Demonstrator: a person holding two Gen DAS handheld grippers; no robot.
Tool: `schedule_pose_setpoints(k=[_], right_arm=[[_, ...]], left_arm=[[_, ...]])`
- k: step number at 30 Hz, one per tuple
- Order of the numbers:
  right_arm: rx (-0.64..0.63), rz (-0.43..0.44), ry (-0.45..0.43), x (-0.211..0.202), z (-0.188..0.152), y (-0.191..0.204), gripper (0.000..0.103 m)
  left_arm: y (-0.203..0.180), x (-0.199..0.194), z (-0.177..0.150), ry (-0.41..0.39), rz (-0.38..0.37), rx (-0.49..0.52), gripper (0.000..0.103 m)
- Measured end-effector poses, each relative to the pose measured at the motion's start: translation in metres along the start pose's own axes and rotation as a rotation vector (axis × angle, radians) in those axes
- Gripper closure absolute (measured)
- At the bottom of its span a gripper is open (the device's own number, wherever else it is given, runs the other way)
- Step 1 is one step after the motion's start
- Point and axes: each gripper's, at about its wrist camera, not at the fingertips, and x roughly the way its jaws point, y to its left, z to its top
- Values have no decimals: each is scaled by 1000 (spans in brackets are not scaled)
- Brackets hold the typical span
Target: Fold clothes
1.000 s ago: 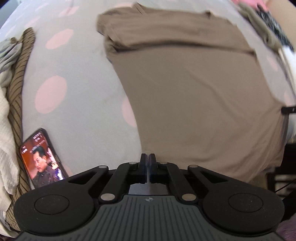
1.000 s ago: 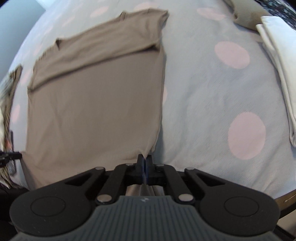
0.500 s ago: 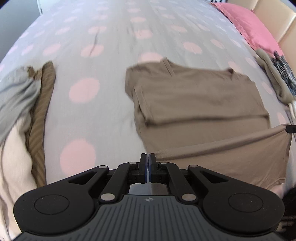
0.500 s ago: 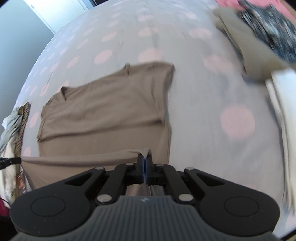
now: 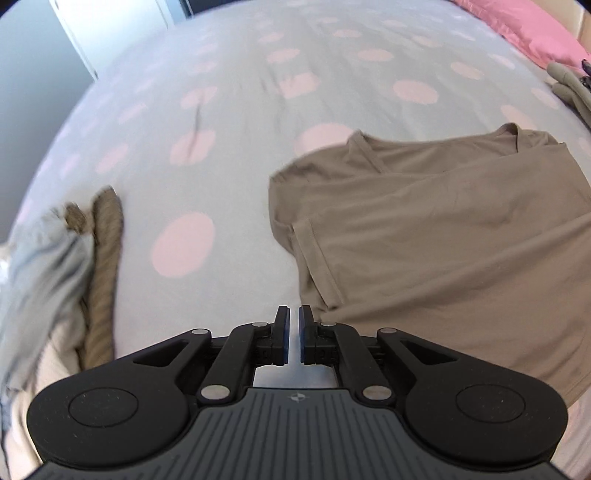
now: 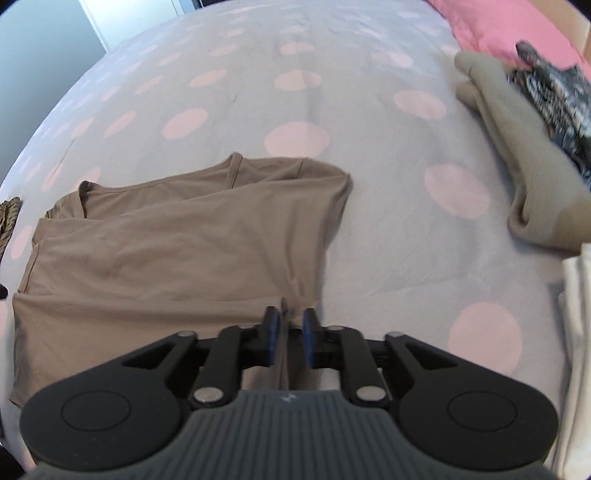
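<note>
A brown T-shirt [image 5: 443,236] lies on the polka-dot bed sheet [image 5: 229,122], its lower part folded up over its upper part. It also shows in the right wrist view [image 6: 177,254]. My left gripper [image 5: 292,317] stands slightly open and empty at the shirt's near left corner. My right gripper [image 6: 289,321] stands slightly open over the shirt's near right corner, with a strip of the fabric loose between the jaws.
A heap of unfolded clothes [image 5: 55,266] lies at the left of the bed. A folded beige garment [image 6: 517,162] with a patterned one [image 6: 554,96] on it lies at the right, and a white folded one [image 6: 576,332] nearer. A pink pillow [image 5: 517,33] lies at the back.
Both grippers carried the shirt's bottom hem up and forward over the shirt, laid it down, and have opened, releasing the corners.
</note>
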Motion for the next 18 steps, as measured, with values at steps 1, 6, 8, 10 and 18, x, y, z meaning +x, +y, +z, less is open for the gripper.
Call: schedule_pose_setpoints(k=[1, 6, 8, 10, 18], right_arm=[[-21, 13, -5, -2, -2, 2, 78], [-121, 25, -2, -7, -19, 21, 74], [-158, 31, -52, -14, -29, 28, 74], [-195, 39, -105, -21, -40, 34, 74], [-324, 81, -271, -56, -68, 55, 35]], left_arm=[[-2, -5, -1, -24, -10, 24, 101], [-22, -28, -20, -101, -55, 148, 97], [-29, -33, -28, -112, -93, 168, 90], [-29, -37, -38, -120, -173, 128, 89], [-28, -49, -64, -119, -391, -91, 41]])
